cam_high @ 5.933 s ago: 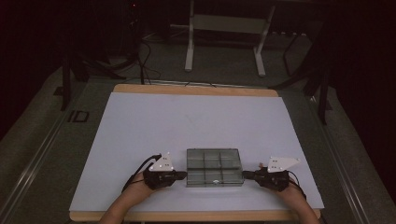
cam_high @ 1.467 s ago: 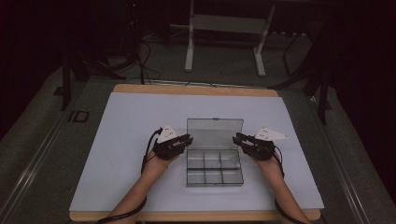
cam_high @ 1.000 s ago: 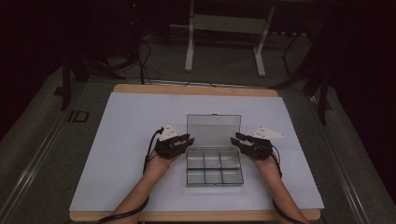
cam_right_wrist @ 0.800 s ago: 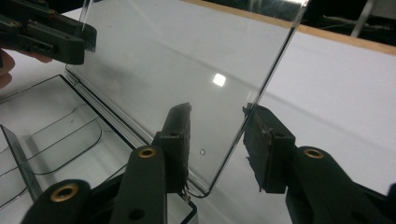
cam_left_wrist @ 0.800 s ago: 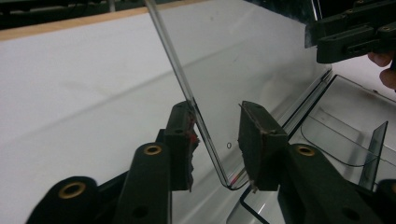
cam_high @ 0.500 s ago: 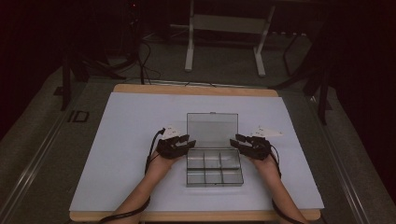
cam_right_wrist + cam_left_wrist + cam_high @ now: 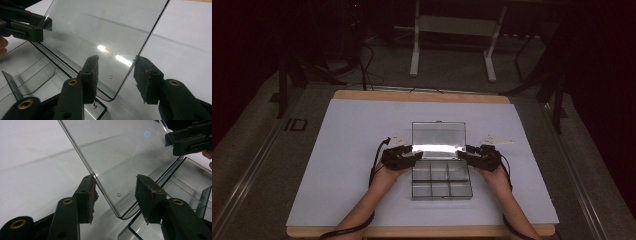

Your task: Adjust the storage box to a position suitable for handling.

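Note:
A clear plastic compartment box lies on the white table near the front, its lid swung open and leaning back. My left gripper is at the lid's left lower corner and my right gripper at its right lower corner. In the left gripper view the lid has its corner between my left gripper's spread jaws, which have just been opening. In the right gripper view the lid sits likewise inside my right gripper's jaws, also just opening. The box's compartments look empty.
The white sheet covers a wooden-edged table. A metal stand and cables lie on the dark floor behind it. Each gripper view shows the other gripper across the lid: the right and the left.
The box was shut, with a gripper at each side; now its lid stands open. Over the last second both hands kept still at the lid's lower corners.

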Tool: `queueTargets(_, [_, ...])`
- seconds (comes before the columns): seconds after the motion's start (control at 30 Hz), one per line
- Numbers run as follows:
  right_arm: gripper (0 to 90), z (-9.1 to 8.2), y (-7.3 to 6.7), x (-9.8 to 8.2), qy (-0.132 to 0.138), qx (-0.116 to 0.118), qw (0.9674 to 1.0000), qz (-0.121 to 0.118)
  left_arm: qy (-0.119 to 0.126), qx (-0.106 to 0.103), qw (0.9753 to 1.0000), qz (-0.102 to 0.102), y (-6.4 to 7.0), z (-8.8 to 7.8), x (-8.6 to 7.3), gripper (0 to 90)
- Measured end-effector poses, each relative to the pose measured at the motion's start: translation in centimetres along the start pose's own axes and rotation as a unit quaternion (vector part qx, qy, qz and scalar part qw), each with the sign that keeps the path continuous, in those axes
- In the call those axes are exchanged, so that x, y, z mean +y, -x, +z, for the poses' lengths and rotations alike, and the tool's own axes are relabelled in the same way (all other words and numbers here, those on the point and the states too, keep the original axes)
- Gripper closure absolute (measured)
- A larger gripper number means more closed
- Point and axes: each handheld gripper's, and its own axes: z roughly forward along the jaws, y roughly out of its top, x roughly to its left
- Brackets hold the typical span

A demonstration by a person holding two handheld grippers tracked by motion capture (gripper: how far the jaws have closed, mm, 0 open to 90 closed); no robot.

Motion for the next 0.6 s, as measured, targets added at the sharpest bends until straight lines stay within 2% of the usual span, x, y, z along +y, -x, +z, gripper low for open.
queueTargets(0.1, [54.0, 0.05, 0.07, 0.06, -0.007, 0.003, 0.9999, 0.010, -0.005, -0.003, 0.9999, -0.012, -0.12, 0.12, 0.08, 50.5])
queueTargets(0.4, [52.4, 0.24, 0.29, 0.16, -0.022, 0.008, 0.9991, 0.035, -0.015, 0.002, 0.9997, -0.020, -0.21, 0.31, 0.28, 46.5])
queueTargets(0.6, [52.4, 0.37, 0.46, 0.07, -0.027, 0.014, 0.9973, 0.068, -0.024, 0.011, 0.9993, -0.026, -0.08, 0.41, 0.50, 44.1])
